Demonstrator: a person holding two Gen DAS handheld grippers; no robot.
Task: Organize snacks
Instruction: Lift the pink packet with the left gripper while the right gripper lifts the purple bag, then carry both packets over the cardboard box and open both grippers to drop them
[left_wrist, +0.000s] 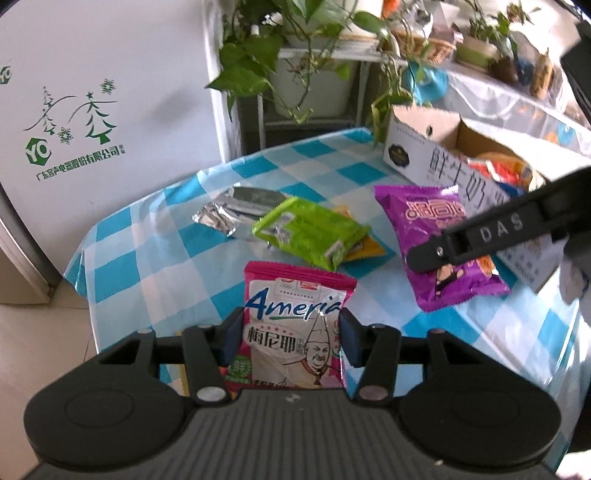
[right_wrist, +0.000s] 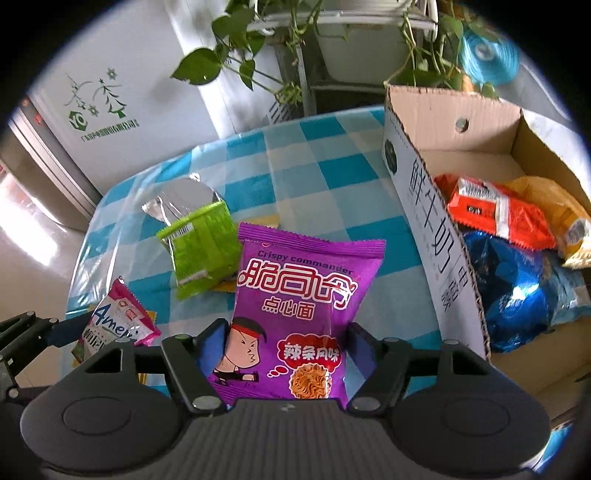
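The left gripper (left_wrist: 291, 341) had its jaws closed tight on a pink-and-white foil snack packet printed "Ameria" (left_wrist: 295, 332), pads pressing both side edges, the packet standing upright between them above the blue-and-white checked counter (left_wrist: 155, 258). The right gripper (right_wrist: 286, 354) had its jaws partly closed on a purple foil noodle-snack packet marked "Crispy commander" (right_wrist: 303, 295), both pads against its lower sides. Beyond the left jaws lay a lime-green flat packet (left_wrist: 310, 232), atop a yellow packet (left_wrist: 365, 249), with a crumpled silver foil packet (left_wrist: 236, 208) farther off to the left. Right of the right jaws stood an open cardboard box (right_wrist: 424, 206), holding an orange packet (right_wrist: 495, 210), a blue foil packet (right_wrist: 509, 295) and a yellow bag (right_wrist: 561, 214).
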